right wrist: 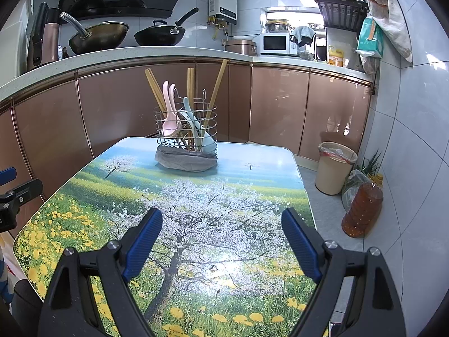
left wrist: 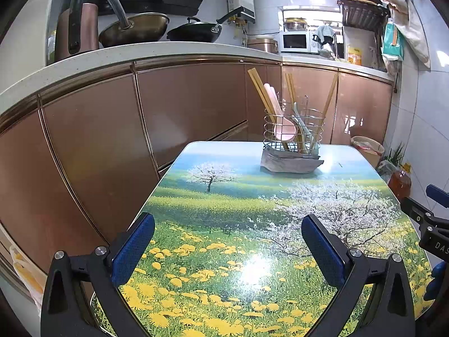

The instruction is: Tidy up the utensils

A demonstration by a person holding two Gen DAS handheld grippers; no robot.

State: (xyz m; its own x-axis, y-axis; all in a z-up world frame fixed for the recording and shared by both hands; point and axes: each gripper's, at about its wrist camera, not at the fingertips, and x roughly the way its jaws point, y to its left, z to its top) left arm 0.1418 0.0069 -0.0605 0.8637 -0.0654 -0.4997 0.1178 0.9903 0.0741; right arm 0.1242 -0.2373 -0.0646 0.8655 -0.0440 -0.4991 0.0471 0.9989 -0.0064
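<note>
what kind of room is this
Most likely a home kitchen. Woks sit on a counter under a range hood, a microwave stands further along, and a wire caddy of chopsticks and spoons rests on the flower-print table.

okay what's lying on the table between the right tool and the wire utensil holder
Nothing. In the right wrist view, the printed tabletop runs bare from the open right tool to the wire utensil holder, which sits on a grey cloth.
</note>
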